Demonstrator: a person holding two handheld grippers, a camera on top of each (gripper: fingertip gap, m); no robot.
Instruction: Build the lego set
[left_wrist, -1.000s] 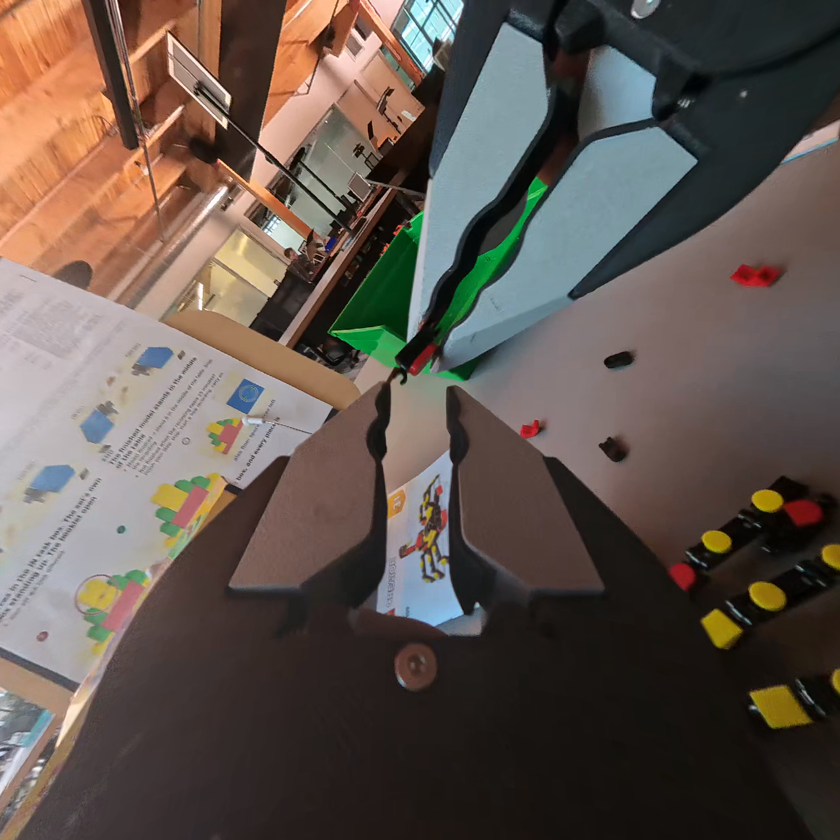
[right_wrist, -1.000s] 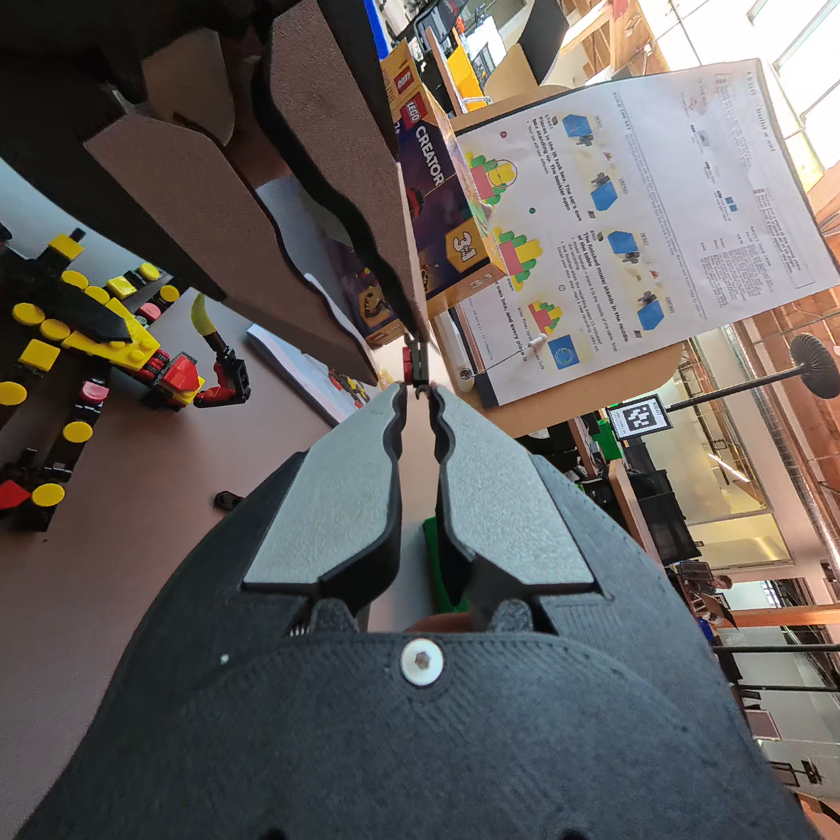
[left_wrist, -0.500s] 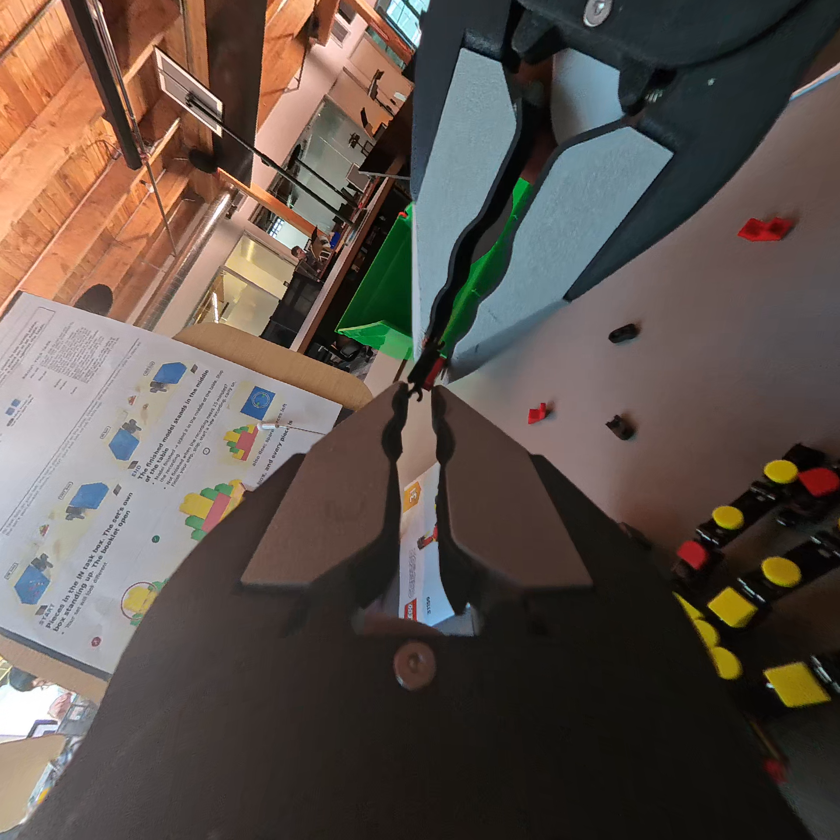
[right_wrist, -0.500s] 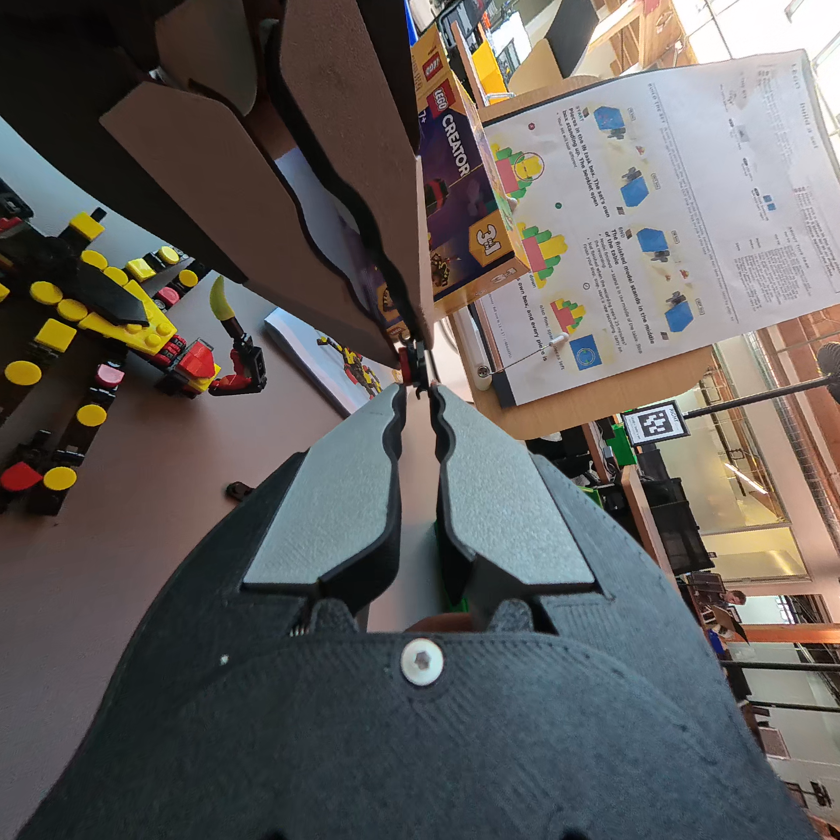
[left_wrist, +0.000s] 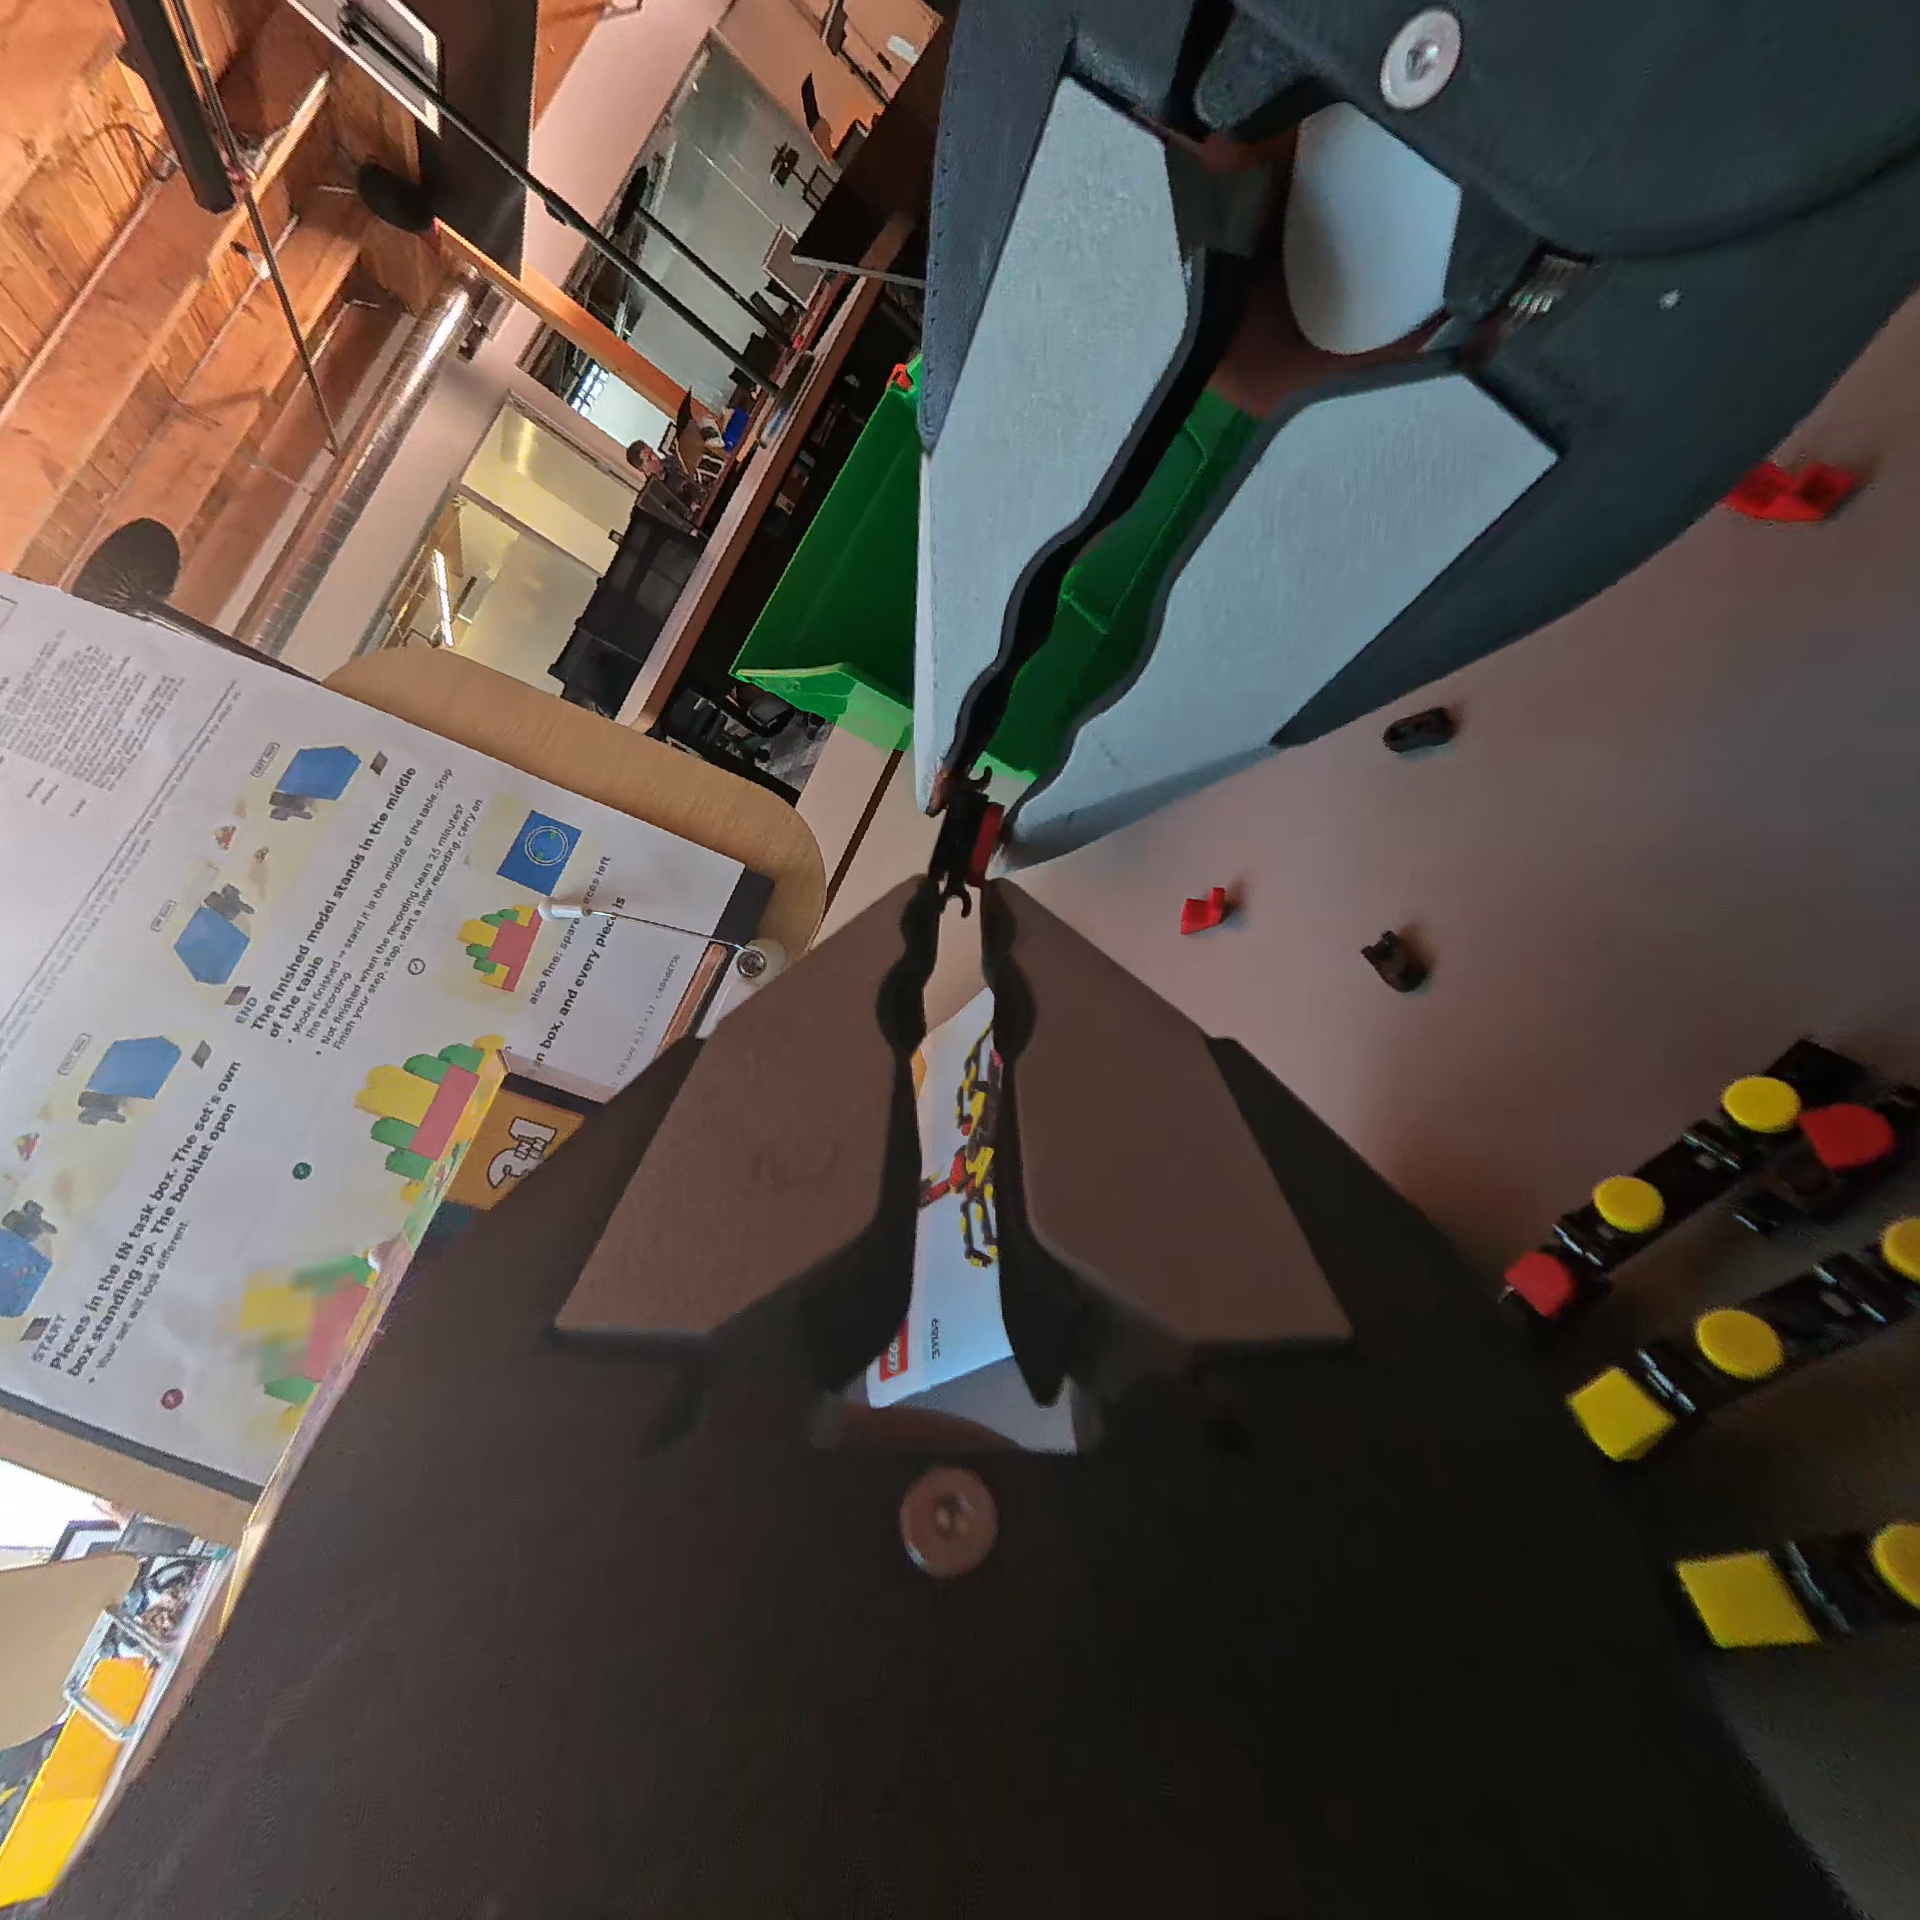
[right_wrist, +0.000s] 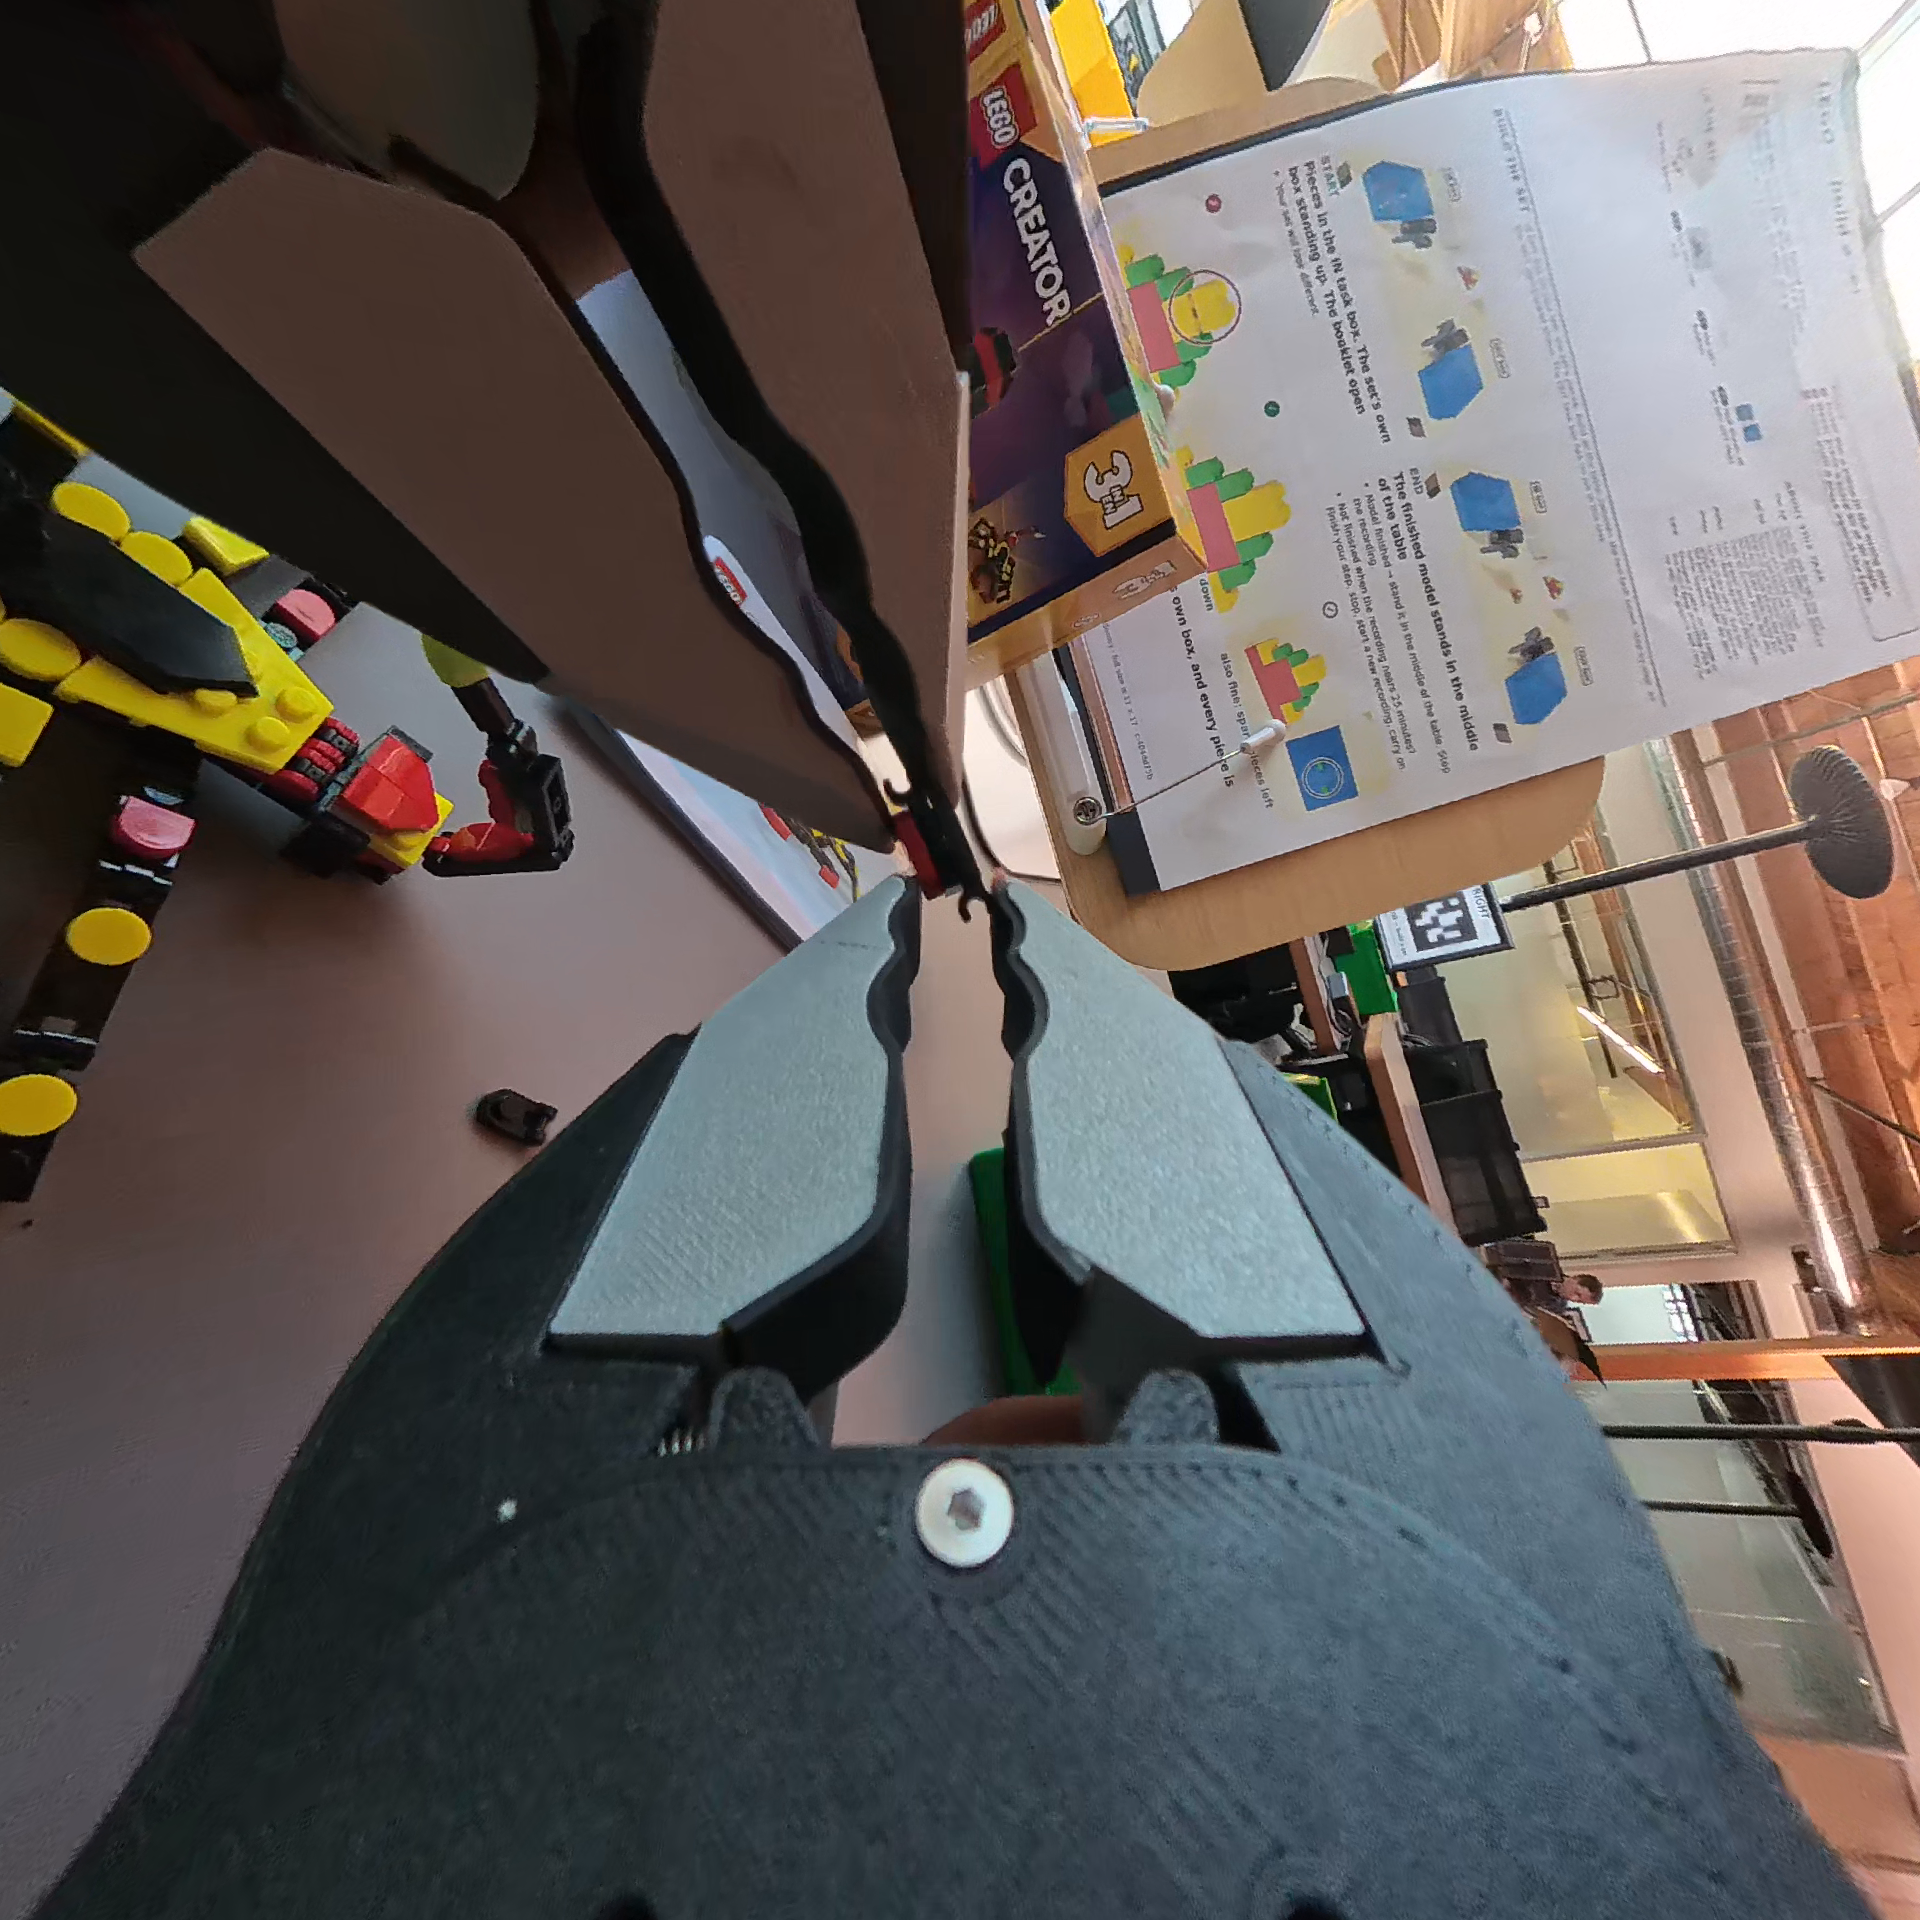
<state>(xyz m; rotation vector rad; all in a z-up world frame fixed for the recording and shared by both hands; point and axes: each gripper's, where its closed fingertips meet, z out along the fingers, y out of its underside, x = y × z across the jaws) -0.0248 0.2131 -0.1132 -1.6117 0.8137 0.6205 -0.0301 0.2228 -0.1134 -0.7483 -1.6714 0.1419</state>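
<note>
Red-and-black brick piece pinched between both tongs' tips (above open tabletop).

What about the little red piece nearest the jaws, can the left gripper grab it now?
Probably not yet. The left gripper already has a small black-and-red piece between its jaws, shared with the right gripper. The red piece itself lies in the open on the table, nothing blocking it.
</note>
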